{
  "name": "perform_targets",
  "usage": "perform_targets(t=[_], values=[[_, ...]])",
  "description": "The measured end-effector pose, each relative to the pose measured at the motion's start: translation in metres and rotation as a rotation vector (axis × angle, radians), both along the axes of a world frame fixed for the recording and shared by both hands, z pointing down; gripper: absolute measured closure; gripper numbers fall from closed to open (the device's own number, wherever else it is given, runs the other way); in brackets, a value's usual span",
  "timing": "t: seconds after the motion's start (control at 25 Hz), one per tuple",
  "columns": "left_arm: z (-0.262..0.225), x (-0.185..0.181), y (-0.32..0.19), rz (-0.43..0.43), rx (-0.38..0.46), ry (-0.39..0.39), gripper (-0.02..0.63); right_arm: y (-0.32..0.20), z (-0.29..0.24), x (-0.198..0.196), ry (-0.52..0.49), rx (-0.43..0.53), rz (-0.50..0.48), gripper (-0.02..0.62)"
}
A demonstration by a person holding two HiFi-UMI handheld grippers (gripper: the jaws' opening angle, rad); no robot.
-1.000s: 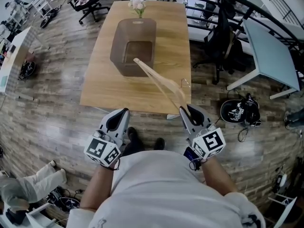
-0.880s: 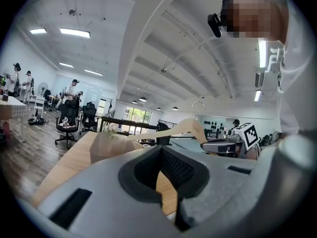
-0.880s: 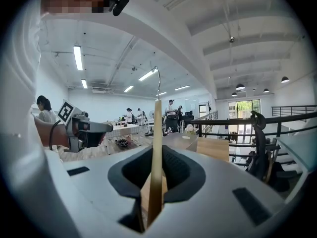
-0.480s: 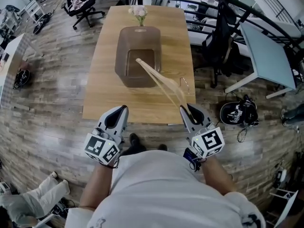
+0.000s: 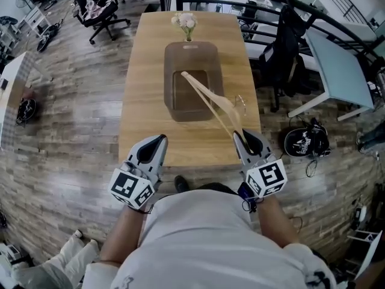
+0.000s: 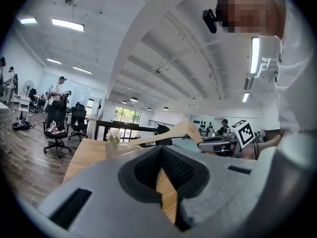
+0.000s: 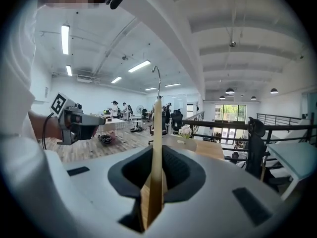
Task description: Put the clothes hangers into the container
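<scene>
A pale wooden clothes hanger (image 5: 210, 98) is clamped at one end in my right gripper (image 5: 240, 136), which is shut on it. The hanger reaches forward and left, its far tip above the brown see-through container (image 5: 171, 71) on the wooden table (image 5: 141, 101). Its metal hook (image 5: 239, 101) sticks out to the right. In the right gripper view the hanger (image 7: 157, 133) stands edge-on between the jaws of the right gripper (image 7: 156, 177). My left gripper (image 5: 157, 140) hovers at the table's near edge, shut and empty. In the left gripper view the hanger (image 6: 178, 130) shows beyond the left gripper (image 6: 162, 182).
A small vase of flowers (image 5: 185, 23) stands behind the container at the table's far end. A black office chair (image 5: 283, 41) and a pale desk (image 5: 343, 71) are to the right. A dark helmet-like object (image 5: 307, 142) lies on the wooden floor.
The table and container have shifted right in the head view as the person moved. Both grippers keep their pose, and the right one still holds the hanger over the container.
</scene>
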State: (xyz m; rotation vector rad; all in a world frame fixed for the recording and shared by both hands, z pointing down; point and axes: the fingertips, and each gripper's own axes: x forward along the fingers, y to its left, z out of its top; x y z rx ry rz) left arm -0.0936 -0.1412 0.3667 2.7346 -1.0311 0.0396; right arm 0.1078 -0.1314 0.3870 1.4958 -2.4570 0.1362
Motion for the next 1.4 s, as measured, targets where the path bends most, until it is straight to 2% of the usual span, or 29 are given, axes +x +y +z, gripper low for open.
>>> perform_targets(t=[0.2, 0.56, 1.12, 1.4], values=[[0.006, -0.012, -0.017, 0.013, -0.011, 0.002, 0.6, -0.015, 0.007, -0.013, 0.019, -0.021, 0.023, 0.535], [0.014, -0.007, -0.056, -0.02, -0.049, 0.017, 0.6, -0.067, 0.022, -0.01, 0.08, -0.076, -0.002, 0.535], [0.026, -0.003, -0.117, -0.09, -0.069, 0.003, 0.6, -0.163, 0.059, -0.015, 0.263, -0.156, -0.087, 0.535], [0.037, -0.006, -0.133, -0.111, -0.101, -0.009, 0.6, -0.196, 0.086, -0.028, 0.444, -0.186, -0.147, 0.535]])
